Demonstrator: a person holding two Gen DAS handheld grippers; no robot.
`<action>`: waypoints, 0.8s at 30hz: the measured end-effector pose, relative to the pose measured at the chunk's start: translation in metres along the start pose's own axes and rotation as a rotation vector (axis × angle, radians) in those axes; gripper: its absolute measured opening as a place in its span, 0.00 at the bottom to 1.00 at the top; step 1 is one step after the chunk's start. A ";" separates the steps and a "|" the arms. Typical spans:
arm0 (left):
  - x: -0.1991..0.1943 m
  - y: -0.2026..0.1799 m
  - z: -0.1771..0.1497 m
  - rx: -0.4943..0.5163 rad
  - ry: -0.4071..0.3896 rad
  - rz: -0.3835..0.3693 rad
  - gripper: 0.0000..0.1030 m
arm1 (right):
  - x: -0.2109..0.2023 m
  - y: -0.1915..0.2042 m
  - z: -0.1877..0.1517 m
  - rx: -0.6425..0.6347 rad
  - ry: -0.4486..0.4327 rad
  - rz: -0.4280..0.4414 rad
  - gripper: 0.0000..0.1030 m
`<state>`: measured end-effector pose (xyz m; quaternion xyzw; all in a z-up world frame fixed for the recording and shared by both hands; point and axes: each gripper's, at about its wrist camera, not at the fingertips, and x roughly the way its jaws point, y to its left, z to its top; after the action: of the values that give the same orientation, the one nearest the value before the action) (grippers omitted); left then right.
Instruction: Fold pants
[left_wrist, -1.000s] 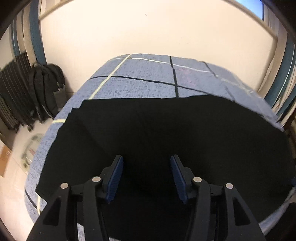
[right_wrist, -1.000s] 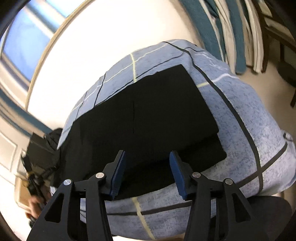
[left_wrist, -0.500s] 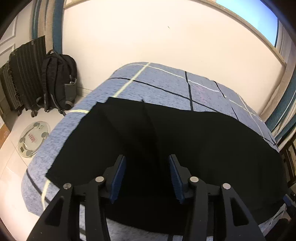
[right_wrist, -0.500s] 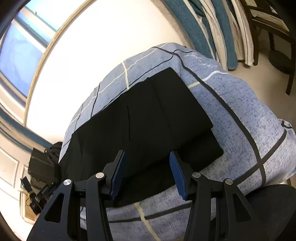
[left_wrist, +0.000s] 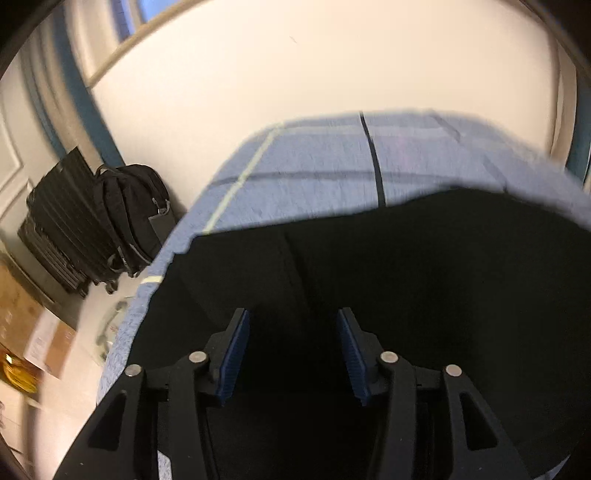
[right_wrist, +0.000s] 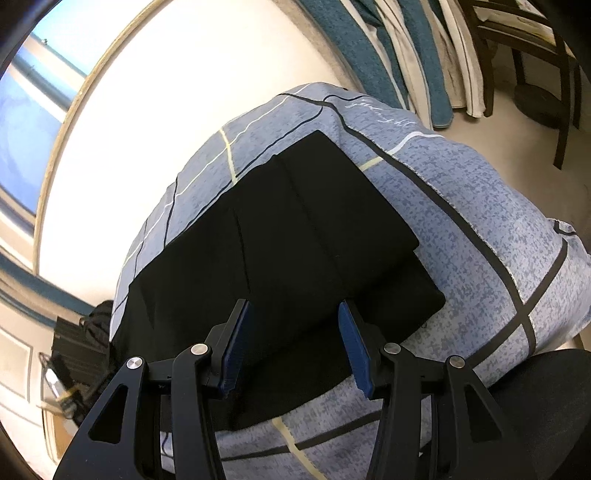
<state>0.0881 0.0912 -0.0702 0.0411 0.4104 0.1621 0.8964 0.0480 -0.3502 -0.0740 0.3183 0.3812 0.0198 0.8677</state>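
- Swung back across the pants (left_wrist: 424, 295), our left gripper (left_wrist: 291, 354) now looks along their left-hand part, with more black cloth filling its view than half a second ago; the picture is smeared by motion.
- Pants: black, lying flat on the blue checked bedspread (right_wrist: 480, 229); from the right wrist we see them already doubled, an upper layer resting on a lower one that juts out at the near right corner.
- Left gripper: its jaws have just been closing a little yet stand partly apart; no cloth lies between the pads, so we hold nothing.
- Right gripper (right_wrist: 291, 350): unchanged, jaws parted, empty, hanging over the near edge of the pants.
- Judgement: we read this as lining up for another fold; neither tool has a grip yet.
- Surroundings: black backpack (left_wrist: 129, 218) and dark suitcase (left_wrist: 59, 229) by the wall; chair (right_wrist: 524, 55) and striped curtains (right_wrist: 399, 55) beyond the bed.
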 end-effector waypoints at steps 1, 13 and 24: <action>0.001 -0.001 0.000 0.014 -0.009 0.011 0.37 | 0.000 0.000 0.000 0.007 -0.001 -0.001 0.48; -0.022 0.048 -0.003 -0.198 -0.061 -0.065 0.04 | 0.002 -0.017 0.010 0.117 -0.035 0.034 0.02; -0.041 0.105 -0.038 -0.420 -0.042 -0.203 0.04 | -0.031 -0.012 -0.006 0.100 -0.073 0.104 0.01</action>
<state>0.0081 0.1750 -0.0439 -0.1844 0.3511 0.1517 0.9054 0.0195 -0.3649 -0.0632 0.3813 0.3329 0.0341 0.8618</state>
